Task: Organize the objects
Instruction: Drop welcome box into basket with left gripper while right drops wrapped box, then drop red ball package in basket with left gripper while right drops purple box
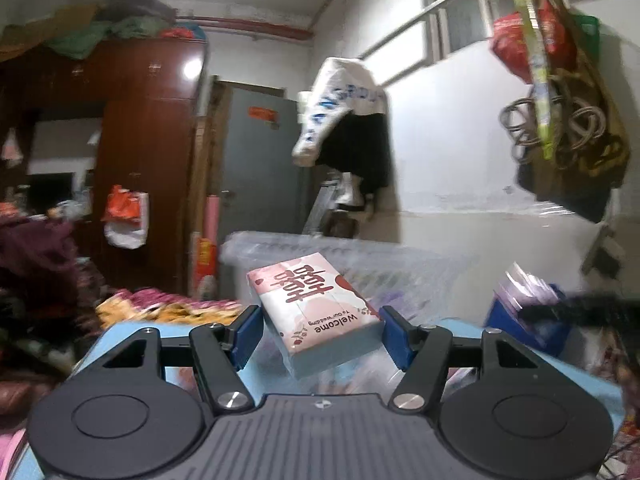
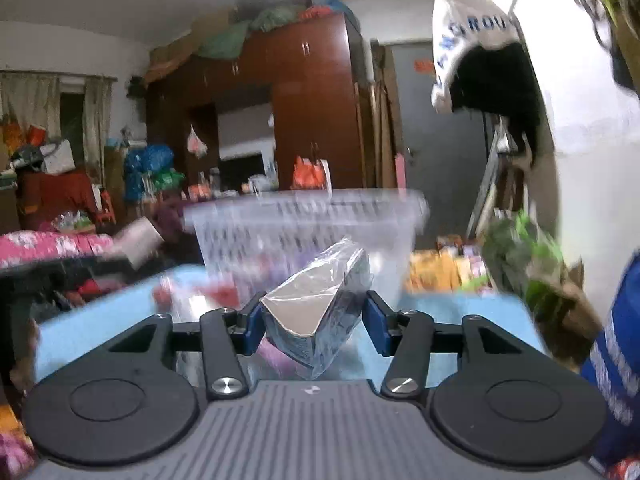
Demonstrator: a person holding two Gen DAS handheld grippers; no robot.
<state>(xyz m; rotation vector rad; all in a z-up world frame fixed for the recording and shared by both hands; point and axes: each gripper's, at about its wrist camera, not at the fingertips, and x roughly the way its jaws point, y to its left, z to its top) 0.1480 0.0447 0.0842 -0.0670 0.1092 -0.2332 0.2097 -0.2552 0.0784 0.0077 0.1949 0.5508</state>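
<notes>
In the left wrist view my left gripper (image 1: 320, 334) is shut on a pink and white tissue pack (image 1: 316, 308) printed "Welcome", held in the air with its blue pads (image 1: 247, 334) pressing its two sides. Behind it stands a clear plastic storage bin (image 1: 320, 254). In the right wrist view my right gripper (image 2: 316, 326) is shut on a dark, plastic-wrapped pack (image 2: 320, 312) with a pale end face, tilted between the pads. The same clear bin (image 2: 304, 220) stands just beyond it, blurred.
A brown wardrobe (image 1: 132, 128) and a grey door (image 1: 260, 160) stand at the back. Clothes hang on the white wall (image 1: 348, 120); bags (image 1: 560, 100) hang at upper right. Bedding and snack packets (image 2: 444, 268) lie around the bin. A blue bag (image 2: 616, 352) is at right.
</notes>
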